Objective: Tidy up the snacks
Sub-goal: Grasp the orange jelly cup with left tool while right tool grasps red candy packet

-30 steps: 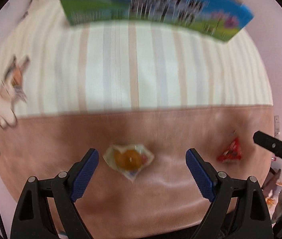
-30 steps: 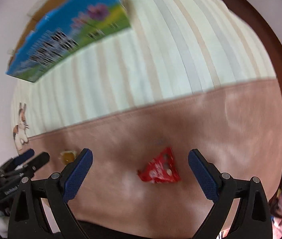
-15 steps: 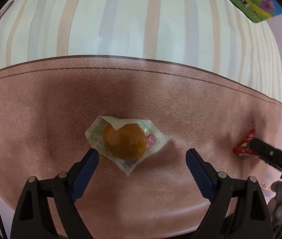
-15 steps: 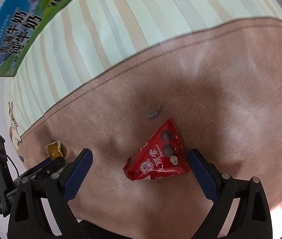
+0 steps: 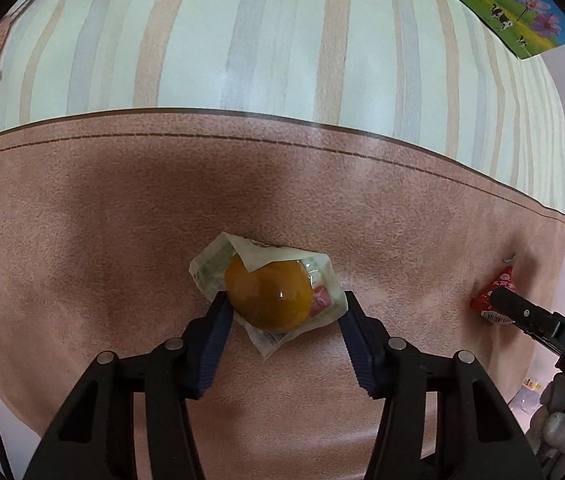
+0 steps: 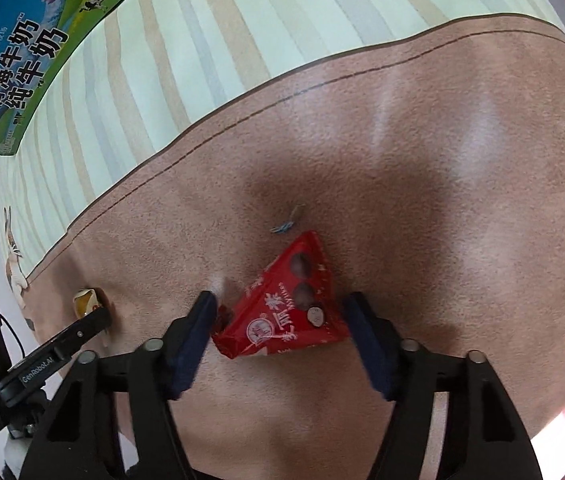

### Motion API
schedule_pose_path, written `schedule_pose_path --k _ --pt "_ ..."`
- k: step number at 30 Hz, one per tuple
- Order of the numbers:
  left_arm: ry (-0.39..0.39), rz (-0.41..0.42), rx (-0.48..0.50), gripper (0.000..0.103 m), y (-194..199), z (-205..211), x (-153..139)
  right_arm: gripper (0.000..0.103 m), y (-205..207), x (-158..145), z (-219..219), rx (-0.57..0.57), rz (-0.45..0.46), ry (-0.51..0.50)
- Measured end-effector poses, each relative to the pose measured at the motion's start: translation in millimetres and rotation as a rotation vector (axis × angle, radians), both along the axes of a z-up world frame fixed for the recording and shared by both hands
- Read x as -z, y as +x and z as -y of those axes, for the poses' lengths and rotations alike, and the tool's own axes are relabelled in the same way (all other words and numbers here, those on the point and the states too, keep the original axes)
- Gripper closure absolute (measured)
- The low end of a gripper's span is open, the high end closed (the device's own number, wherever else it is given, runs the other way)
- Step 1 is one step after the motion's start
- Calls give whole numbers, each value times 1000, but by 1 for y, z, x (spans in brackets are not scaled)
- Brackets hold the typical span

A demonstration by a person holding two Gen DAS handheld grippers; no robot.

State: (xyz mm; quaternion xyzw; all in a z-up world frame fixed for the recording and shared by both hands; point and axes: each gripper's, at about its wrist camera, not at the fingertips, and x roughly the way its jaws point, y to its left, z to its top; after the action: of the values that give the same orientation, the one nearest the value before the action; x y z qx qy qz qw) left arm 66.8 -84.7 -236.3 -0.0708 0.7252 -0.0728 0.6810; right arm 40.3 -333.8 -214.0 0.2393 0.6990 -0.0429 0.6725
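Observation:
A clear packet holding an orange-yellow round snack [image 5: 266,294] lies on the brown band of the tablecloth. My left gripper [image 5: 282,306] has closed in on both sides of it, and the blue pads touch the wrapper. A red triangular snack packet [image 6: 288,312] lies further right. My right gripper [image 6: 280,310] has closed on its two lower corners. The red packet also shows at the right edge of the left wrist view [image 5: 496,300], and the yellow snack at the left of the right wrist view [image 6: 84,300].
A blue and green milk carton box [image 6: 22,60] stands at the back on the striped part of the cloth [image 5: 242,40]. A cat figure [image 6: 16,276] is printed at the cloth's left edge. A small blue scrap [image 6: 284,226] lies just beyond the red packet.
Both grippers have moved down and forward onto their snacks and the jaws have narrowed from wide open until the pads touch the packets.

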Motion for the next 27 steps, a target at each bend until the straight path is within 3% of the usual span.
schedule_pose_path --k 11,15,20,22,24,27 --pt "-22 61 29 55 -9 3 -31 46 -10 -13 -6 0 49 38" --pt "-38 90 40 55 -5 5 -49 55 -11 -20 -10 -17 67 58" --pt "-42 116 77 55 -5 -3 -66 55 -8 -19 -18 -46 59 69" --pt "-35 105 81 55 -5 0 -63 49 -5 -6 -26 -60 14 87" --pt "-30 79 92 55 -1 2 -55 29 -4 3 -27 -57 -18 97" --pt "-19 48 102 55 -2 10 -43 24 -1 8 -37 -112 -36 59"
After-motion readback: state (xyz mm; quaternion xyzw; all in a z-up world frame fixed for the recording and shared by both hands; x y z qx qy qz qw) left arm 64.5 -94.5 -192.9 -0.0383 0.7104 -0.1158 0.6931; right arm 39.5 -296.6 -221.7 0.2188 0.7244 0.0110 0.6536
